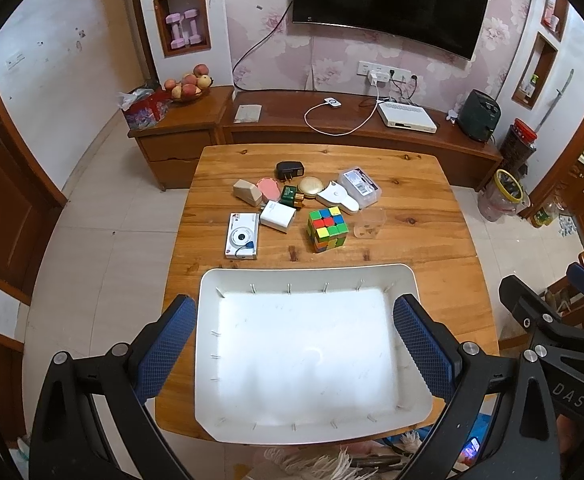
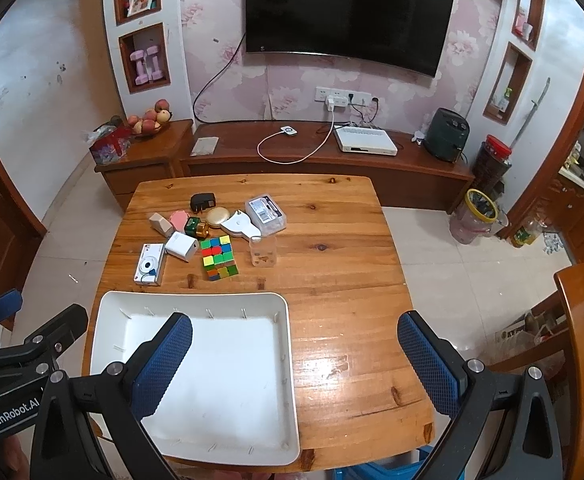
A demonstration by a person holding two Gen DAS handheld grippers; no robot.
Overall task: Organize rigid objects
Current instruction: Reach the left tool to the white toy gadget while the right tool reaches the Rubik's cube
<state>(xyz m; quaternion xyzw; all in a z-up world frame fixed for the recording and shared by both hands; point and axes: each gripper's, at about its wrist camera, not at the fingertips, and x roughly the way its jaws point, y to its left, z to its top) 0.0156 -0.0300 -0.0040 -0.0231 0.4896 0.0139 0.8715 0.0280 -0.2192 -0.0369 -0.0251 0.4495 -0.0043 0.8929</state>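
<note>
A white tray [image 1: 208,320] [image 2: 288,344] lies empty at the near end of the wooden table [image 1: 431,240] [image 2: 351,280]. Beyond it sits a cluster of small objects: a colour cube [image 1: 327,229] [image 2: 219,257], a white camera box [image 1: 242,235] [image 2: 149,263], a white charger block [image 1: 277,217] [image 2: 181,246], a black plug adapter [image 1: 290,169] [image 2: 202,201], a clear lidded box [image 1: 359,186] [image 2: 265,209] and a clear cup [image 1: 367,223] [image 2: 263,250]. My left gripper [image 1: 297,348] hangs open above the tray. My right gripper [image 2: 295,360] is open over the tray's right edge. Both hold nothing.
Also in the cluster are a beige wedge [image 1: 247,192], a pink round case [image 1: 268,188], a gold disc [image 1: 309,185], a green battery [image 1: 292,195] and a white tape measure [image 1: 337,197]. A low TV cabinet [image 1: 331,128] stands behind the table. A second table edge [image 2: 579,340] is at right.
</note>
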